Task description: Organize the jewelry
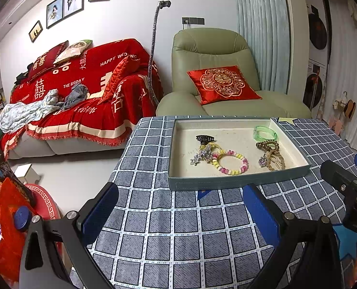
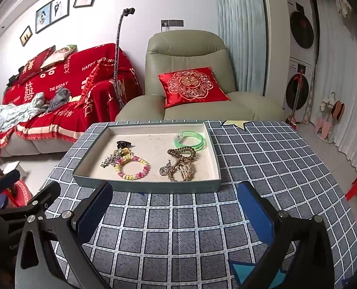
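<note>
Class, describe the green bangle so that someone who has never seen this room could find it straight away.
On the checked tablecloth in front of the green armchair stands a shallow tray of jewelry. The green bangle lies in its far right corner, just behind a brown coil hair tie. It is the only see-through, rigid green ring there.

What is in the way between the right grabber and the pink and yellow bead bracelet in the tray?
Only the tray's near wall. The right gripper is open above bare checked tablecloth, and the bead bracelet lies just past that low wall, so the gripper would need to go over it. Nothing else visible blocks it.
</note>
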`<state>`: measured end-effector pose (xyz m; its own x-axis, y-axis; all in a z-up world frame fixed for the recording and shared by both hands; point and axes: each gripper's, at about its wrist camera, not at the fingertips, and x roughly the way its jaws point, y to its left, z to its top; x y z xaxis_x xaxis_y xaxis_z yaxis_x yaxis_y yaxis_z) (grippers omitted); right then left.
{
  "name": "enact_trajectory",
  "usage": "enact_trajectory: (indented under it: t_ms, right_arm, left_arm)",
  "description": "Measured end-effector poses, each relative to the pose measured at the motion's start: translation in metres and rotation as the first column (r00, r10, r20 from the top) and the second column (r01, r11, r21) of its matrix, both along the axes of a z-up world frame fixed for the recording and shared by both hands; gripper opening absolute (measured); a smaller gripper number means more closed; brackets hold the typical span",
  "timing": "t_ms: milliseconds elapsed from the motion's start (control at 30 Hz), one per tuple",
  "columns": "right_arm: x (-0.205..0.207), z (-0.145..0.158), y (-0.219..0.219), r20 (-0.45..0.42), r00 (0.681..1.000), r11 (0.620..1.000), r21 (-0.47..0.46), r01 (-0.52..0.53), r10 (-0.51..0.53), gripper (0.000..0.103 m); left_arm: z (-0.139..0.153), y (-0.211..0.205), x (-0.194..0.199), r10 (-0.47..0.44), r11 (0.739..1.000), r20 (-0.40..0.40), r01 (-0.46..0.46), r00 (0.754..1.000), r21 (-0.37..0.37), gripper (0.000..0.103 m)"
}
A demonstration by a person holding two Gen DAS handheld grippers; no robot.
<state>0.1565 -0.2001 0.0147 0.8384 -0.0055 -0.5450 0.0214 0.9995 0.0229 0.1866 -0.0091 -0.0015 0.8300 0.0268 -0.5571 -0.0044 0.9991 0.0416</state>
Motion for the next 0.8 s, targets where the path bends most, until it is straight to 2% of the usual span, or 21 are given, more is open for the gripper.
enact_trajectory:
  t_ms: [800]
  right_arm:
    - [0.0005,-0.0009,0.0016,-0.004,1.000,1.000,-0.001,0.001,-0.001,0.103]
  left_arm:
    - [-0.0009,-0.0021,-0.0022,-0.004,1.000,-0.014,0.004,1.000,0.000,0.103]
